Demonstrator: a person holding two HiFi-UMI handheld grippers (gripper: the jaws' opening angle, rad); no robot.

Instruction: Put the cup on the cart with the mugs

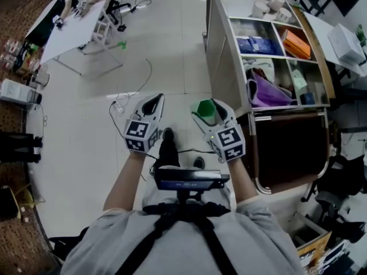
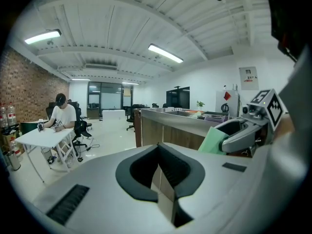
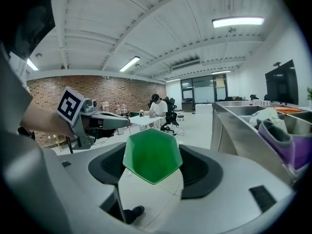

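A green cup (image 1: 204,108) (image 3: 152,155) sits between the jaws of my right gripper (image 1: 207,111) (image 3: 153,152), which is shut on it; the cup's angular rim faces the camera in the right gripper view. My left gripper (image 1: 153,101) (image 2: 158,147) is held beside it with its jaws together and nothing in them. Both hang over the pale tiled floor, just left of the metal cart (image 1: 221,50) (image 3: 243,128) (image 2: 165,126). White mugs (image 1: 267,6) stand in the cart's far compartment.
The cart's other compartments hold blue packets (image 1: 256,44), an orange item (image 1: 296,43) and a purple bag (image 1: 268,94). A person sits at a white folding table (image 1: 71,30) at the far left. Cables (image 1: 129,96) lie on the floor. Chairs and boxes crowd the right side.
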